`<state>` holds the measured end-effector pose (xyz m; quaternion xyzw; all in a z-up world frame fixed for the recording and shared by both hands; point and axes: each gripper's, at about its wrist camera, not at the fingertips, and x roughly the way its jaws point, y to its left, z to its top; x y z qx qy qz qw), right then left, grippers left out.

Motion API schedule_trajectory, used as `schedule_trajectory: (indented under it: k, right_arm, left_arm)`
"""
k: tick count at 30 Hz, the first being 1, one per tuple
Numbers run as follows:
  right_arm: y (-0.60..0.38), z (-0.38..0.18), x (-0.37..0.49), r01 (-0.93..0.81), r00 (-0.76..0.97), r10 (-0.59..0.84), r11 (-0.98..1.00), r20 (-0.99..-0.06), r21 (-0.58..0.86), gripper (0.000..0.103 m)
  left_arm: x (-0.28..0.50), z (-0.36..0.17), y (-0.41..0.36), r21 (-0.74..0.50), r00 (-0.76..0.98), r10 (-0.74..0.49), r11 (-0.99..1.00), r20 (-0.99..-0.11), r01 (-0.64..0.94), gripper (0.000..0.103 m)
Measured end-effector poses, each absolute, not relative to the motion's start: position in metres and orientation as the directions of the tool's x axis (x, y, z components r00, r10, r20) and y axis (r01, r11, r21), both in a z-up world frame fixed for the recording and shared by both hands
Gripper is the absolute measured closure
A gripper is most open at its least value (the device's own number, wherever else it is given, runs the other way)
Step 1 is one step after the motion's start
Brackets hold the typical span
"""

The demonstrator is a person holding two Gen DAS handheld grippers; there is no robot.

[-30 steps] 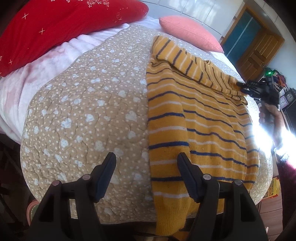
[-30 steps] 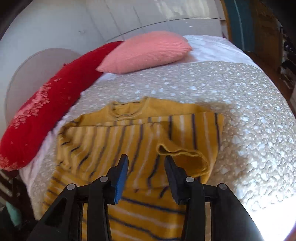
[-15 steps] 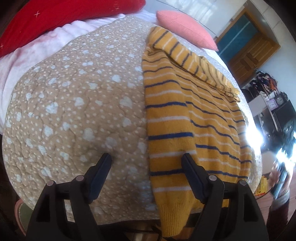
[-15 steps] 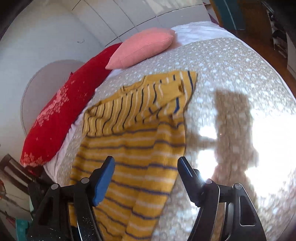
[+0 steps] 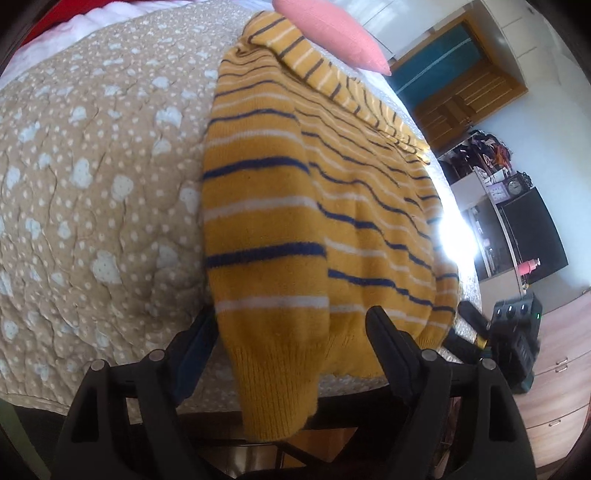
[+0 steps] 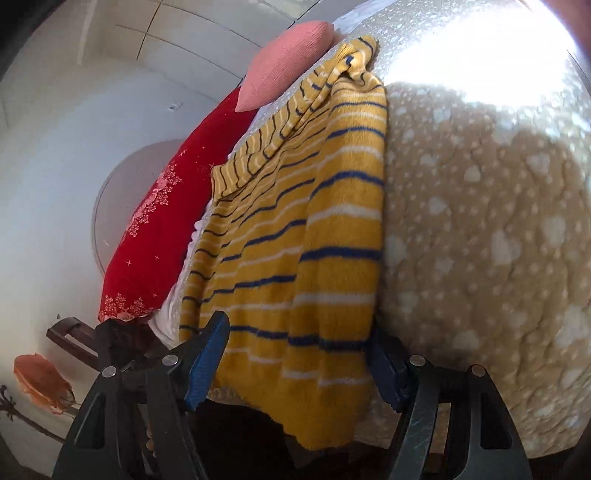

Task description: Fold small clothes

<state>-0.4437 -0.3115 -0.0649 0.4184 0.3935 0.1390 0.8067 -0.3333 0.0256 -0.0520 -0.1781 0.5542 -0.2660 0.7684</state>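
A yellow knit sweater with blue and white stripes lies flat on a tan dotted quilt, its hem hanging over the bed's near edge. Its sleeves are folded across the upper body. My left gripper is open, one finger on each side of the hem's left corner. My right gripper is open and straddles the hem's right corner of the sweater. The right gripper also shows in the left wrist view, at the bed's right edge.
A pink pillow and a red pillow lie at the head of the bed. A wooden door, a cluttered shelf and a dark appliance stand to the right. Strong sunlight glares on the quilt.
Both grippers have moved down to the bed's near edge and closed in on the sweater's hem corners. The right gripper left the folded sleeve and came back from mid-bed.
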Motion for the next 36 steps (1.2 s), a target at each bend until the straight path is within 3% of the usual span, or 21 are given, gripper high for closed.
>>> schedule_trajectory:
  k: [2,3,4,5,6,8,13,17,20,23,30,36]
  right_arm:
    - [-0.298,-0.071,-0.451,0.115,0.659,0.53,0.631,-0.534,0.767,0.028]
    - [-0.294,-0.071,-0.453,0.13,0.662,0.497,0.662,-0.562,0.738,0.038]
    - [-0.292,-0.069,-0.453,0.151,0.656,0.463,0.694,-0.596,0.704,0.064]
    - [-0.294,-0.069,-0.452,0.16,0.646,0.461,0.698,-0.609,0.698,0.079]
    - [-0.299,-0.07,-0.451,0.162,0.643,0.482,0.674,-0.595,0.721,0.088]
    - [-0.307,-0.064,-0.454,0.154,0.655,0.496,0.651,-0.57,0.743,0.089]
    - [-0.308,-0.024,-0.481,0.045,0.683,0.539,0.642,-0.493,0.765,0.091]
    - [-0.307,-0.01,-0.516,-0.016,0.687,0.584,0.606,-0.432,0.795,0.091]
    - [-0.3,-0.023,-0.525,0.003,0.647,0.593,0.627,-0.48,0.779,0.091]
    - [-0.302,-0.032,-0.519,0.029,0.628,0.597,0.622,-0.499,0.782,0.09]
    - [-0.315,0.008,-0.469,-0.055,0.679,0.603,0.612,-0.42,0.789,0.09]
    - [-0.328,0.034,-0.397,-0.066,0.72,0.563,0.637,-0.405,0.768,0.09]
  left_arm:
    - [-0.329,-0.054,0.028,-0.538,0.25,-0.563,0.826,-0.788,0.165,0.063]
    - [-0.325,-0.055,0.03,-0.525,0.241,-0.544,0.839,-0.804,0.143,0.067]
    - [-0.322,-0.056,0.038,-0.569,0.23,-0.576,0.816,-0.784,0.105,0.077]
    - [-0.321,-0.055,0.043,-0.594,0.227,-0.596,0.8,-0.77,0.087,0.094]
    - [-0.321,-0.05,0.048,-0.621,0.227,-0.619,0.78,-0.752,0.072,0.094]
    - [-0.325,-0.033,0.054,-0.585,0.283,-0.58,0.807,-0.764,0.075,0.095]
    - [-0.358,0.023,0.073,-0.58,0.41,-0.585,0.801,-0.7,0.151,0.095]
    - [-0.391,0.036,0.079,-0.552,0.433,-0.574,0.812,-0.695,0.19,0.095]
    - [-0.394,0.019,0.079,-0.5,0.406,-0.524,0.849,-0.749,0.172,0.095]
    - [-0.381,0.005,0.082,-0.532,0.364,-0.538,0.838,-0.761,0.125,0.095]
    - [-0.332,0.042,0.071,-0.497,0.45,-0.519,0.85,-0.727,0.176,0.095]
    - [-0.253,0.065,0.04,-0.458,0.482,-0.501,0.863,-0.718,0.215,0.095]
